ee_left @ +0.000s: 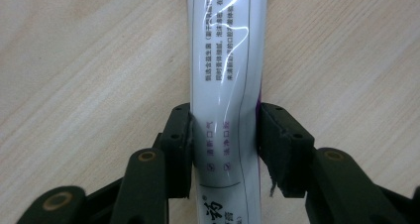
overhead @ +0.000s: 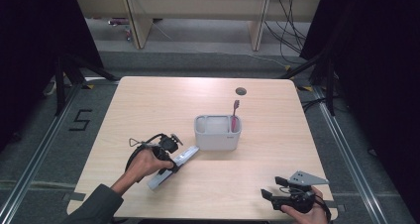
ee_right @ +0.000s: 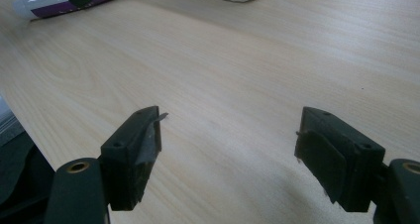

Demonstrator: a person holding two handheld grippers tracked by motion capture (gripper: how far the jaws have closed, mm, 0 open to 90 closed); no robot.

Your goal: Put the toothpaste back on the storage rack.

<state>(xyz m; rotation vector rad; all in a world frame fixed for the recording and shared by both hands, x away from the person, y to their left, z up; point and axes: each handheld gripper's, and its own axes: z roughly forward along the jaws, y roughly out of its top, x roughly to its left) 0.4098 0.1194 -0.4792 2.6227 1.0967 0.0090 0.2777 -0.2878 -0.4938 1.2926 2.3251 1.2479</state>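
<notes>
1. Your left gripper [ee_left: 225, 135]: jaws pressed against both sides of the toothpaste tube [ee_left: 228, 75], which lies flat on the table [overhead: 148, 105] just left of the white holder [overhead: 218, 133]; the tube's ends run out of the left gripper view.
2. Your right gripper [ee_right: 228, 144]: jaws spread wide, holding nothing, at the table's near right edge.
3. Red toothbrush [overhead: 235, 116]: upright in the holder, lower handle hidden.
</notes>
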